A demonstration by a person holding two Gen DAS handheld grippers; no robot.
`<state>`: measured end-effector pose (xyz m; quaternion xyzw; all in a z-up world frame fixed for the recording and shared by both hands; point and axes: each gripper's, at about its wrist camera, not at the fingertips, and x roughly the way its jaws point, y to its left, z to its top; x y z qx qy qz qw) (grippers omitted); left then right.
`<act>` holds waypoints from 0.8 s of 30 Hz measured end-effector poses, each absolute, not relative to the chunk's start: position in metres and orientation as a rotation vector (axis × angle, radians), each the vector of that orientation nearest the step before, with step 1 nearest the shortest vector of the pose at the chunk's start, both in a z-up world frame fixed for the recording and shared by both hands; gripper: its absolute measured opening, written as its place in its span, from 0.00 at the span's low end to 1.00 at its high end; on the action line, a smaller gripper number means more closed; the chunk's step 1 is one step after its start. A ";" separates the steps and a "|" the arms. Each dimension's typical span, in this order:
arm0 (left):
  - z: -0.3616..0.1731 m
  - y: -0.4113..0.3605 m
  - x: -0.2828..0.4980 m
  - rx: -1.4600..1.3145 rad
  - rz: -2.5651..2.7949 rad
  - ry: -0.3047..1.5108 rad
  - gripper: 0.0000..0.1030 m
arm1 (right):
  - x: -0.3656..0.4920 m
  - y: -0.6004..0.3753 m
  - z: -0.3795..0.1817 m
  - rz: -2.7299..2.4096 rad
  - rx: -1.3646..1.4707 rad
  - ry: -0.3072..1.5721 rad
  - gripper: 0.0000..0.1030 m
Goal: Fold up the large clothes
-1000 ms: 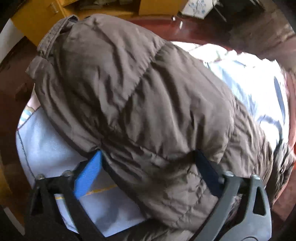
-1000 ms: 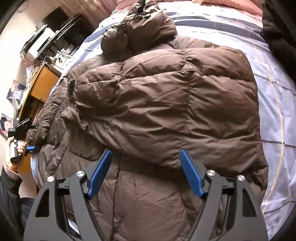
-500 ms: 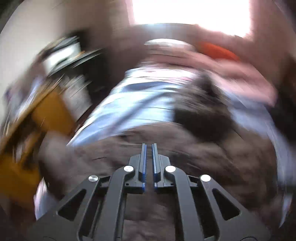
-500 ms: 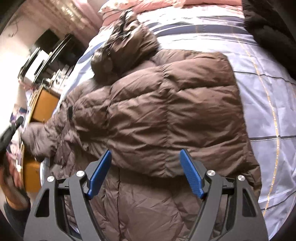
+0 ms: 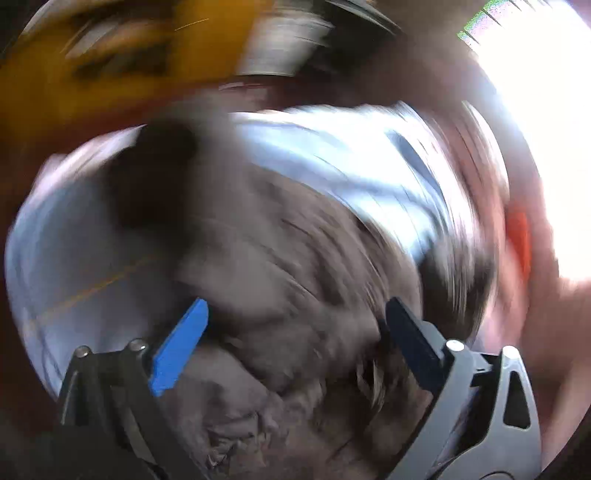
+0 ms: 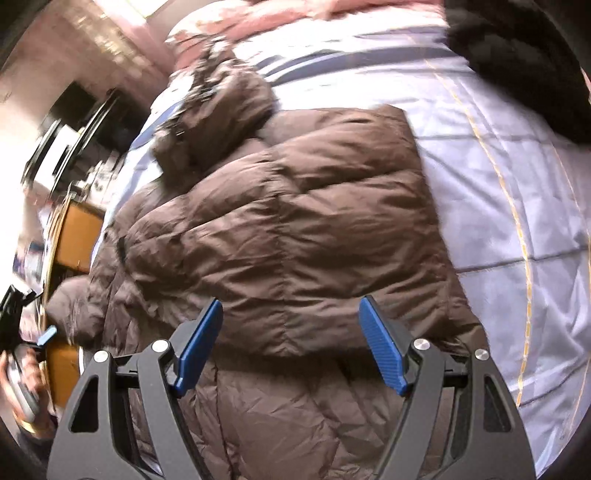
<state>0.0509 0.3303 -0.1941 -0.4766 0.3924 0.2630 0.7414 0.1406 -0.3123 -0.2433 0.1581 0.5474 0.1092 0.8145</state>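
A brown quilted hooded jacket [image 6: 295,229] lies on a pale blue bedsheet [image 6: 517,206], one side folded over its middle, the hood [image 6: 218,110] at the far end. My right gripper [image 6: 291,350] is open and empty, hovering above the jacket's lower part. The left wrist view is heavily blurred; my left gripper [image 5: 295,343] is open over brown jacket fabric [image 5: 280,266], jaws wide apart, nothing between them held. The left gripper also shows in the right wrist view [image 6: 46,338] by the jacket's left sleeve [image 6: 74,310].
A black garment [image 6: 517,55] lies at the bed's far right. Pink bedding [image 6: 295,18] sits at the head. A yellow wooden cabinet [image 6: 74,236] and dark shelves stand beside the bed's left edge.
My left gripper shut half a second ago and has opened again, swinging fast over the jacket's left side. The right gripper has drawn back slightly and stays open.
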 end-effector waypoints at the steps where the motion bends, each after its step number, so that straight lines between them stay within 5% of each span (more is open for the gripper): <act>1: -0.204 0.357 0.037 -1.139 0.614 0.843 0.98 | 0.138 -0.297 -0.241 0.283 0.314 1.163 0.79; 6: -0.259 0.433 0.036 -1.290 0.541 0.939 0.98 | 0.126 -0.233 -0.237 0.464 0.278 1.190 0.80; 11: -0.295 0.457 0.029 -1.543 0.474 0.773 0.94 | 0.108 -0.191 -0.236 0.543 0.192 1.180 0.80; 14: -0.306 0.458 0.025 -1.635 0.402 0.648 0.20 | 0.101 -0.182 -0.246 0.556 0.148 1.196 0.80; 15: -0.308 0.457 0.022 -1.661 0.395 0.615 0.10 | 0.100 -0.181 -0.252 0.553 0.133 1.211 0.80; 18: -0.306 0.452 0.014 -1.675 0.414 0.560 0.03 | 0.100 -0.187 -0.261 0.533 0.130 1.233 0.80; 24: -0.226 0.399 0.054 -1.200 0.346 0.558 0.02 | 0.107 -0.204 -0.262 0.501 0.230 1.240 0.80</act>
